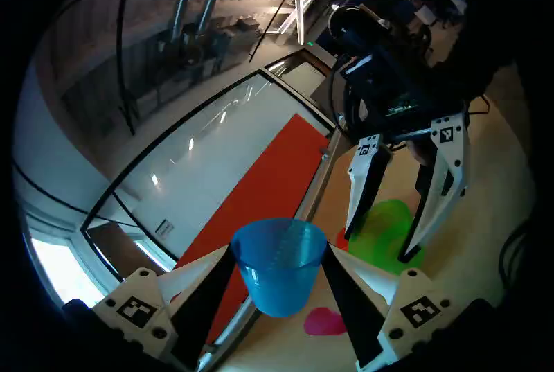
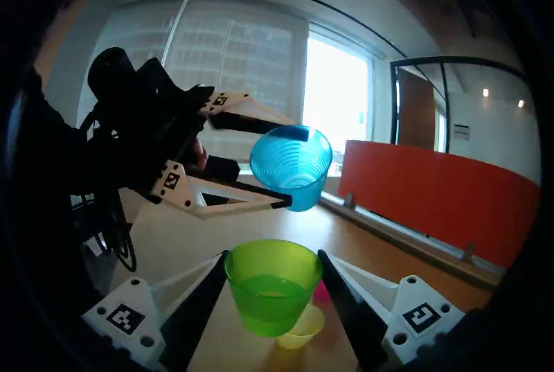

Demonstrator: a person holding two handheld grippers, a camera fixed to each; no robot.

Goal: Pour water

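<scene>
My left gripper [image 1: 279,254] is shut on a blue ribbed plastic cup [image 1: 279,275], held off the table. In the right gripper view that blue cup [image 2: 291,164] is tilted with its mouth toward the camera, up and behind the green cup, in the left gripper [image 2: 294,167]. My right gripper [image 2: 271,258] is shut on a translucent green cup [image 2: 272,292], which seems to hold a little water. In the left gripper view the right gripper [image 1: 377,246] hangs ahead to the right with the green cup [image 1: 384,230] between its fingers.
Below lies a wooden table [image 2: 187,233], with a yellow cup [image 2: 301,327] and a pink item [image 2: 320,294] under the green cup. A red partition [image 2: 443,199] runs along the table's far edge. Glass walls and windows stand beyond. The pink item [image 1: 325,322] also lies near my left fingers.
</scene>
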